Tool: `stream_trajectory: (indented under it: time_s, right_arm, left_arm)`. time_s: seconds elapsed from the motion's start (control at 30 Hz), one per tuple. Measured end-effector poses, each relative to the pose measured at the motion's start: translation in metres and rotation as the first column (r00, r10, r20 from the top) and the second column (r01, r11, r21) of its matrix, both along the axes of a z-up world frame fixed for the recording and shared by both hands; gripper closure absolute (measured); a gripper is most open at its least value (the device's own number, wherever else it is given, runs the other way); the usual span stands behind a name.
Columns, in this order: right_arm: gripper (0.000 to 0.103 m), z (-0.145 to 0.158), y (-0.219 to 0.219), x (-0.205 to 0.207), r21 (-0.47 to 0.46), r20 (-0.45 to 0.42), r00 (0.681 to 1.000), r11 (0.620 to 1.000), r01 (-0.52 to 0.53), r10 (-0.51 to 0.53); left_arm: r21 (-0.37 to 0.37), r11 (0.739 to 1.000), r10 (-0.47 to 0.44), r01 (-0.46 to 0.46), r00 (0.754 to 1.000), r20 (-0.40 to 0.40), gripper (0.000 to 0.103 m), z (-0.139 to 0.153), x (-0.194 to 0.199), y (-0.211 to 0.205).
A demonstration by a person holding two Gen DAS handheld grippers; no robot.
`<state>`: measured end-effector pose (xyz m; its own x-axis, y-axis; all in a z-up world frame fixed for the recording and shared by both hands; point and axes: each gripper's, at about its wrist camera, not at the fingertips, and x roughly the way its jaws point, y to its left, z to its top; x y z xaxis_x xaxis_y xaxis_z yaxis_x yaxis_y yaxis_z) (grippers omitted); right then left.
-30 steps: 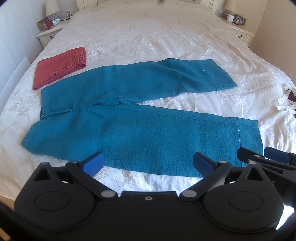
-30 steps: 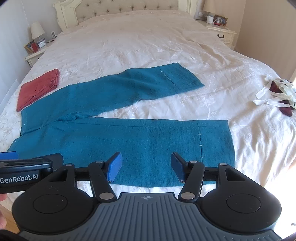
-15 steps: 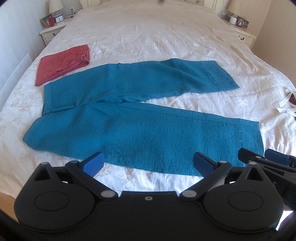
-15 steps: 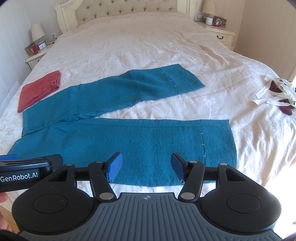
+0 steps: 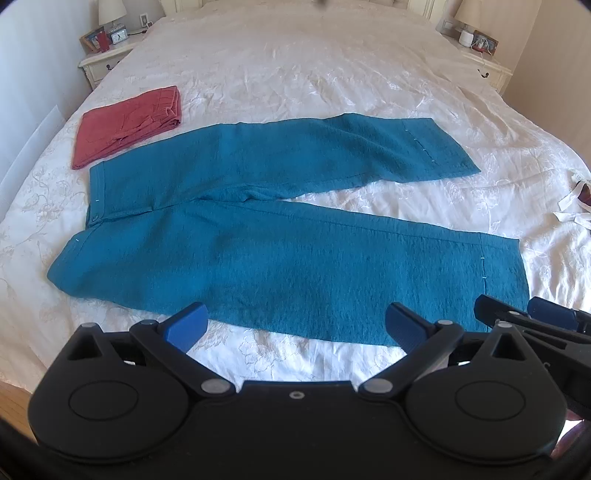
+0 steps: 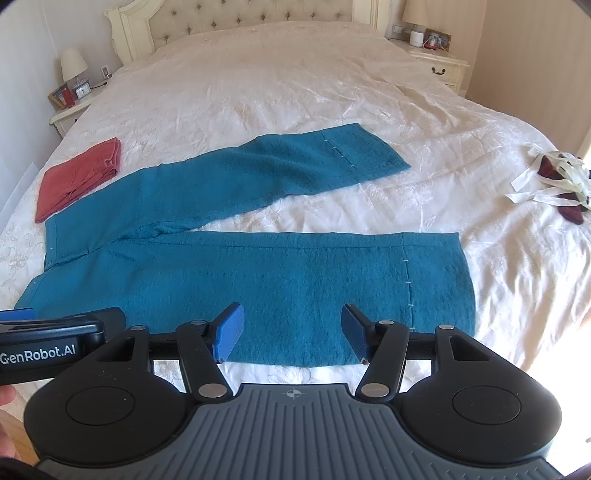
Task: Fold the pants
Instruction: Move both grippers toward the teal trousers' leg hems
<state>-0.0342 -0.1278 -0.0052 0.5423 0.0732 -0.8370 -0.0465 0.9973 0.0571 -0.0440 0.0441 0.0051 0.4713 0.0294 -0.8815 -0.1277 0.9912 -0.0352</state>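
Note:
Teal pants (image 5: 288, 236) lie flat on the white bed, waist at the left, both legs spread apart toward the right; they also show in the right wrist view (image 6: 258, 280). My left gripper (image 5: 295, 325) is open and empty, over the near edge of the near leg. My right gripper (image 6: 291, 328) is open and empty, over the near leg close to its hem. The right gripper shows at the right edge of the left wrist view (image 5: 532, 321). The left gripper shows at the left edge of the right wrist view (image 6: 55, 332).
A folded red garment (image 5: 125, 123) lies on the bed (image 5: 295, 66) beyond the waistband. A dark red item with white straps (image 6: 554, 177) lies at the right. Nightstands (image 6: 436, 62) stand either side of the headboard (image 6: 251, 16). The bed's near edge is just below the grippers.
Both grippers have crept slightly forward toward the pants. Both stay open and the pants have not moved.

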Motion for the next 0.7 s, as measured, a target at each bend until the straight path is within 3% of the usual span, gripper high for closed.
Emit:
stream_trajectory:
  time_s: [0.7]
  right_arm:
    - [0.046,0.0004,0.0088,-0.0077,0.003,0.02,1.0,1.0,-0.011,0.011]
  left_arm:
    - [0.02,1.0,-0.005,0.005,1.0,-0.004,0.001,-0.0031,-0.0045,0.003]
